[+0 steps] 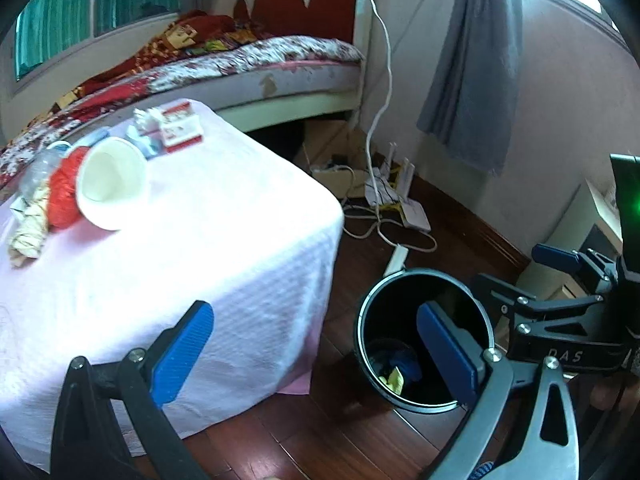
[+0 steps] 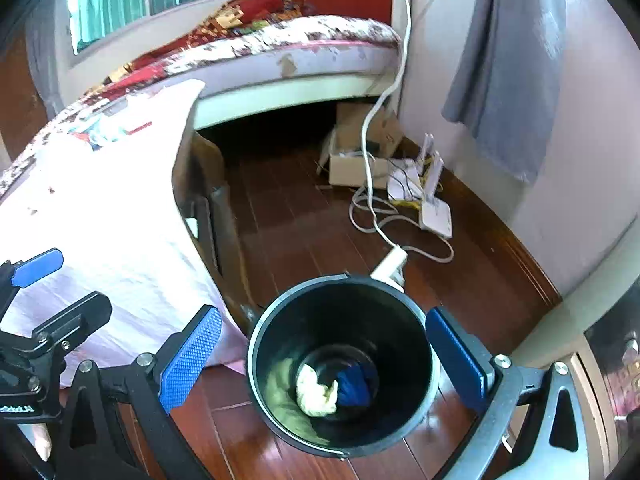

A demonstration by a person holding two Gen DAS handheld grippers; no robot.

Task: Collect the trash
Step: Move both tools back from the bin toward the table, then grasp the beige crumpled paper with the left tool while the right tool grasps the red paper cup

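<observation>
I am holding my right gripper (image 2: 322, 364) directly above the black trash bin (image 2: 340, 364) on the wooden floor (image 2: 288, 216), its blue-padded fingers (image 2: 190, 354) spread wide and carrying nothing. My left gripper (image 1: 316, 350) is hanging between the table (image 1: 224, 248) edge and the bin, fingers likewise apart and empty. A pale wad (image 2: 316, 394) and something blue (image 2: 356, 386) are lying in the bin bottom. A white cup (image 1: 112, 184), red mesh (image 1: 64, 196) and small cartons (image 1: 180, 126) are sitting at the table's far corner; overexposure is washing out the cloth.
</observation>
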